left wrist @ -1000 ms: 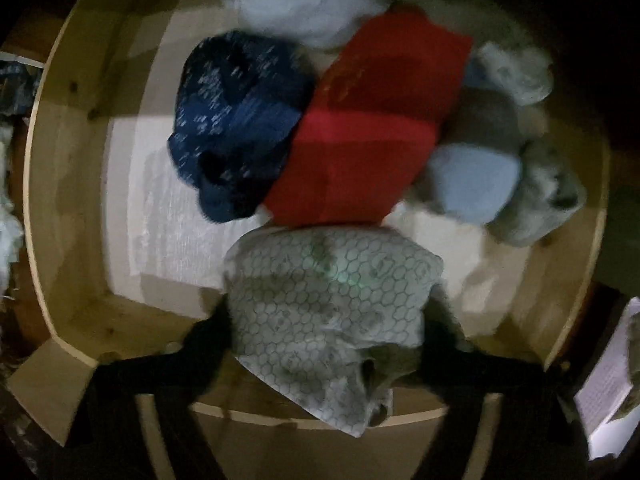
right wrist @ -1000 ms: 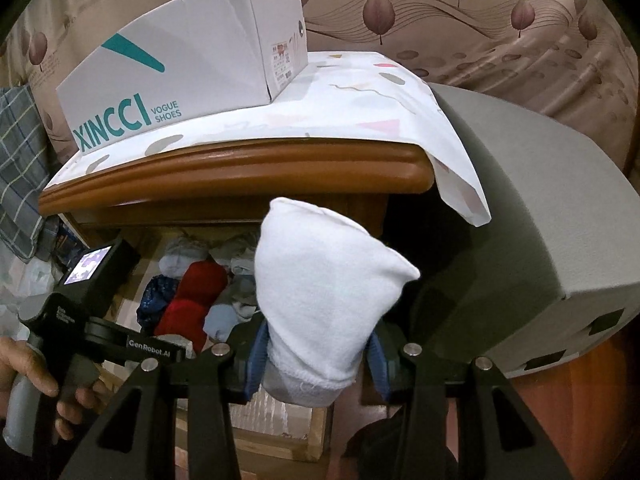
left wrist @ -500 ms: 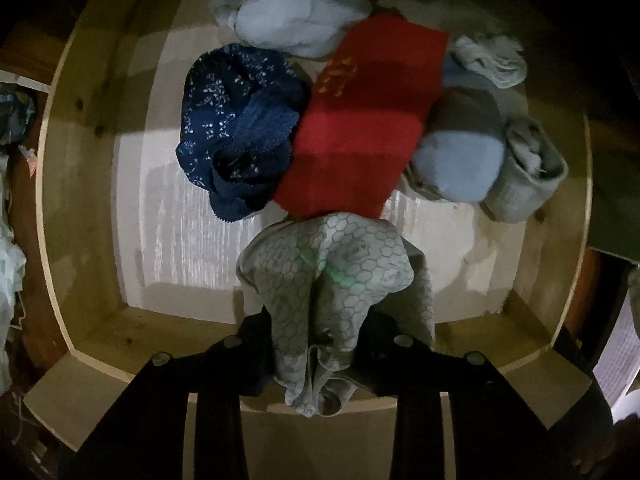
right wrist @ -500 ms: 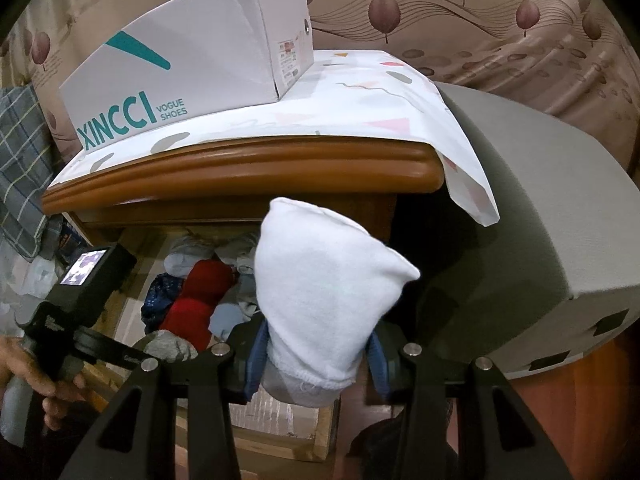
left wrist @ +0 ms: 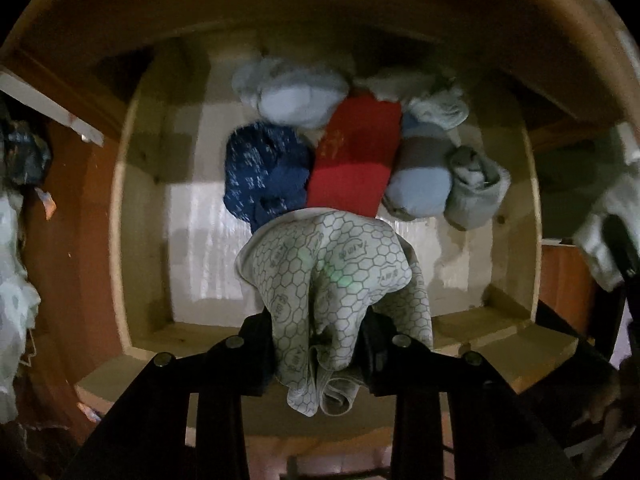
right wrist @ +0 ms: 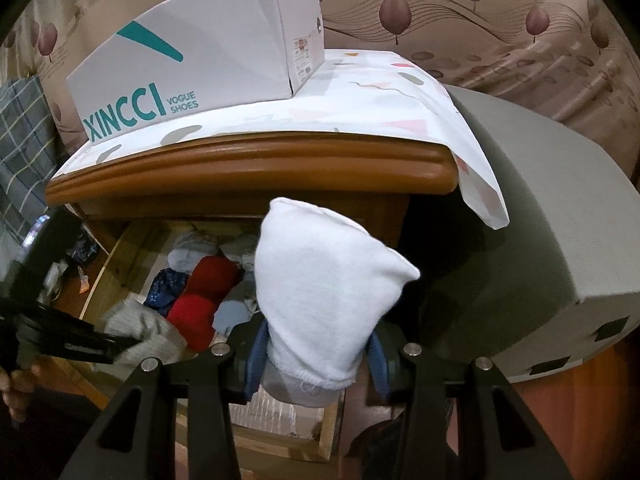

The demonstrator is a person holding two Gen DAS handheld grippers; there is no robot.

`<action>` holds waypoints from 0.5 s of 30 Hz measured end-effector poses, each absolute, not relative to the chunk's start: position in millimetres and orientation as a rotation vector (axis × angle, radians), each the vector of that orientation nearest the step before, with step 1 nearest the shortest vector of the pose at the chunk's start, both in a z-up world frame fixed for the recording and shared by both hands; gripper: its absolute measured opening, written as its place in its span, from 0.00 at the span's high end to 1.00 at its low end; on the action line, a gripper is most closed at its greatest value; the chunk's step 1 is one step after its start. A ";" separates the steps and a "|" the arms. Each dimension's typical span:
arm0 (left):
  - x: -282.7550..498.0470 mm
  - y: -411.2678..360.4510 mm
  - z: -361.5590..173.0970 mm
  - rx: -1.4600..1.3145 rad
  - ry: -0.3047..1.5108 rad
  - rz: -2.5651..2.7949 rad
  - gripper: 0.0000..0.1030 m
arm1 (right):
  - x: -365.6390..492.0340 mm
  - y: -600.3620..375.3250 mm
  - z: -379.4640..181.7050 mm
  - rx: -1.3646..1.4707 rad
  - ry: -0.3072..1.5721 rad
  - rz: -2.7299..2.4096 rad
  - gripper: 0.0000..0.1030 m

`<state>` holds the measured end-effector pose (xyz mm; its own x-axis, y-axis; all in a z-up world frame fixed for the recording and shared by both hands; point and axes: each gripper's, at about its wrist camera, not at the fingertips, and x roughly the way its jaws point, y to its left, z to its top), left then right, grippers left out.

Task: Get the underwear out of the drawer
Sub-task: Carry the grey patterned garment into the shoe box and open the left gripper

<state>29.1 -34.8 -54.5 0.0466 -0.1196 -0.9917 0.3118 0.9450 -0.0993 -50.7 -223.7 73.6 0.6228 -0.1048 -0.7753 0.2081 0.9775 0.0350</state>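
Clamping a grey honeycomb-print underwear (left wrist: 328, 276) between its jaws, the left gripper (left wrist: 320, 344) held the bundle above the drawer's front edge (left wrist: 472, 320), while the right gripper (right wrist: 316, 354) was clenched on a white garment (right wrist: 320, 300) in front of the drawer. Farther in, a navy bundle (left wrist: 266, 172), a red piece (left wrist: 354, 164) and pale blue rolls (left wrist: 420, 188) lay against the drawer's back edge. Beyond, a shoebox (right wrist: 208, 64) stood on the cabinet's cloth (right wrist: 380, 108).
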 end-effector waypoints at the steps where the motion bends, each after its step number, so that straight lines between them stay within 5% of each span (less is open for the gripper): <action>1: 29.2 -30.5 -52.3 0.160 1.476 -0.335 0.71 | -50.6 -223.2 73.4 0.124 0.882 -0.180 0.58; 15: 14.4 -0.4 43.1 0.224 1.172 -0.385 0.71 | -49.9 -219.6 70.3 0.106 0.897 -0.181 0.58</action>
